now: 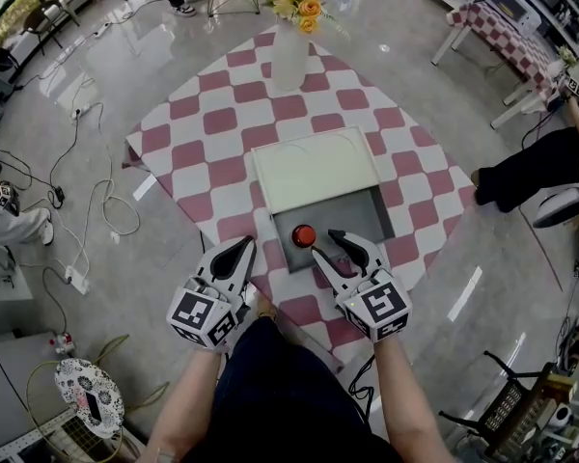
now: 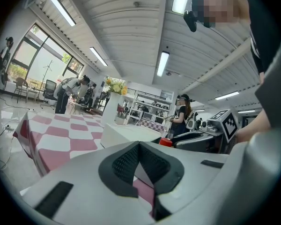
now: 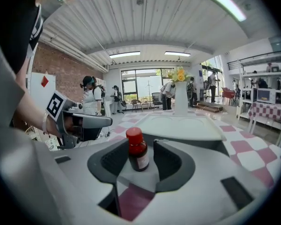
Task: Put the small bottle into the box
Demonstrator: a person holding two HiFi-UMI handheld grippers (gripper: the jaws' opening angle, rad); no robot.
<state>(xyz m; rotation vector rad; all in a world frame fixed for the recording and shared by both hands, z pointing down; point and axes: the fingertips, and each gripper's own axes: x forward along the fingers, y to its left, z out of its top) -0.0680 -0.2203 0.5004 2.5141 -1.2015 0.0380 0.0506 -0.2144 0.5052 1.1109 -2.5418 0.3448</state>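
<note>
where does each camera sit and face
Head view: on the head, steeply down at box, bottle; left gripper, right gripper, forearms show.
Left gripper view: on it, along shut jaws over table; right gripper shows.
Right gripper view: on it, along open jaws at bottle; left gripper shows.
Shared: all show the bottle.

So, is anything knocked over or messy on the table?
Nothing stands out. The small bottle stands upright in the grey box, nothing is spilled, and the vase of flowers stands straight too.
</note>
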